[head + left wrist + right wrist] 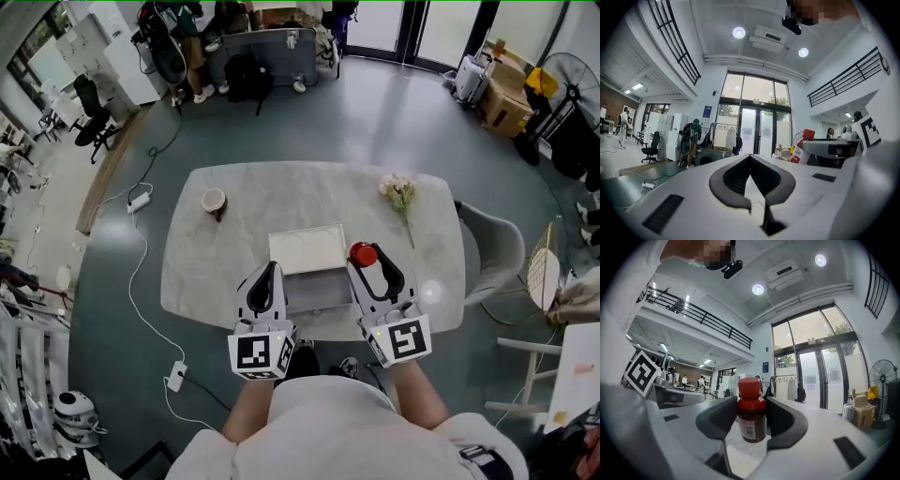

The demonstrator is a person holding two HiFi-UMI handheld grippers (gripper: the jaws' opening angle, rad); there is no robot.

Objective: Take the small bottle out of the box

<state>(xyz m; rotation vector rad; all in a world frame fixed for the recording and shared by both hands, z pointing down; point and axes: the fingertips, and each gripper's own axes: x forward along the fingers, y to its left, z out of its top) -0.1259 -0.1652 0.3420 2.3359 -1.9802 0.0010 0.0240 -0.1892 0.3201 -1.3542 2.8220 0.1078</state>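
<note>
Red-capped small bottle stands upright between the pads of the right tool, which is clamped on its dark body, just beyond the right wall of the open white box. Left tool, jaws together and empty, hangs alongside. Advisable: hold the bottle firmly and level, carrying it clear of the box to bare counter.

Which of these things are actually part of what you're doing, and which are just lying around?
Part of the job: small bottle, held in the right gripper; box on the table; left gripper, shut and empty.
Just lying about: cup, flowers, chair beside the table.
</note>
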